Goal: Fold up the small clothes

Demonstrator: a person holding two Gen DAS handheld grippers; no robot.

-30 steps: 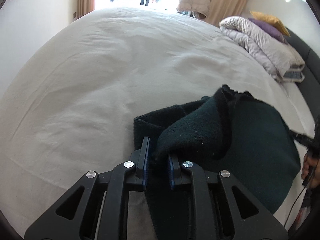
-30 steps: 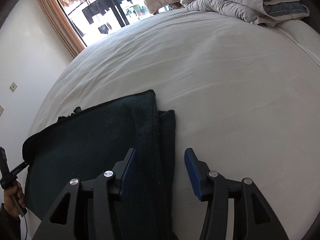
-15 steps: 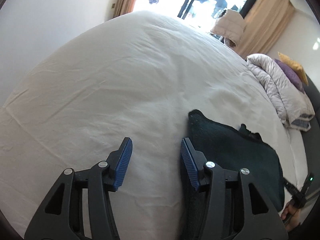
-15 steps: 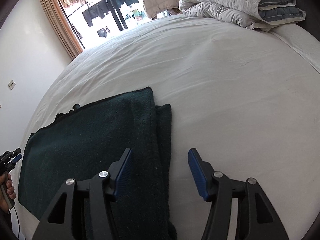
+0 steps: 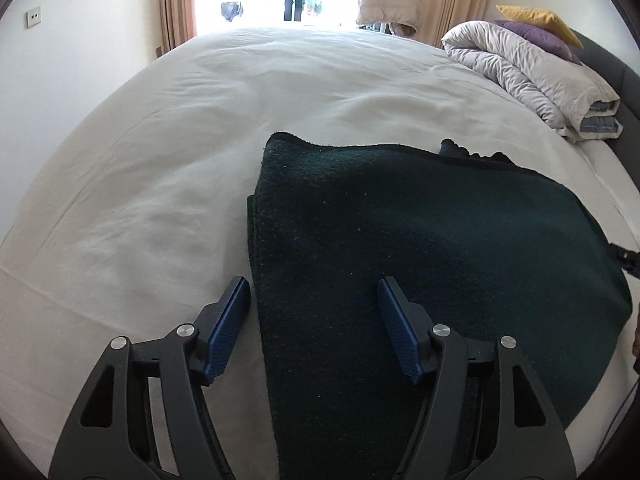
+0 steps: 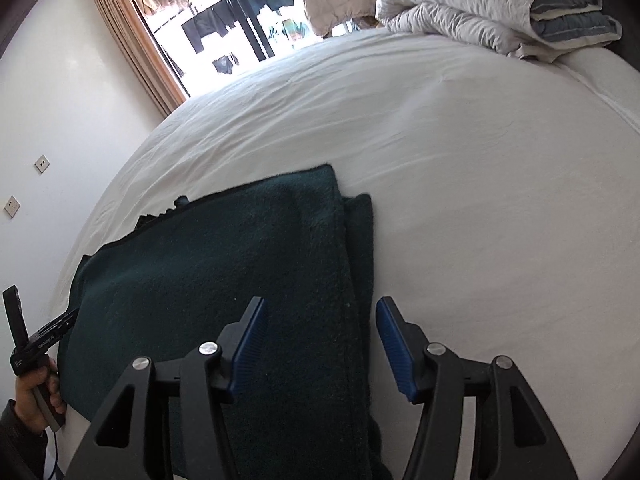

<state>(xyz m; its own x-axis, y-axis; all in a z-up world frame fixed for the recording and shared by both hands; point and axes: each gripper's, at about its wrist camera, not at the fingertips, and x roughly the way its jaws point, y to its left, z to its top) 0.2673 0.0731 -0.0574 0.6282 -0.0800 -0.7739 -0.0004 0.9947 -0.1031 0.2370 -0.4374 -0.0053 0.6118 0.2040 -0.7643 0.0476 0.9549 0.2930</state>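
Note:
A dark green fleece garment (image 5: 400, 220) lies folded flat on the white bed sheet (image 5: 160, 140). My left gripper (image 5: 312, 284) hovers over its near left folded edge, jaws opening; cloth lies under the gap and neither pad presses it. In the right wrist view the garment (image 6: 220, 260) shows a double-layered right edge. My right gripper (image 6: 320, 304) straddles that edge with its jaws closing, the blue pads still apart from the cloth. A person's hand (image 6: 36, 392) holds the left gripper's body at the far left.
A rolled grey-white duvet (image 5: 532, 76) lies at the head of the bed, with yellow and purple pillows (image 5: 536, 16) against a dark headboard (image 5: 612, 68). A bright window with tan curtains (image 6: 132, 40) and a beige jacket (image 5: 386, 0) stand beyond the bed's far side.
The left gripper let go of the lifted garment flap, opened wide and swung left, then back over the folded edge. The flap now lies flat. The right gripper's jaws narrowed slightly.

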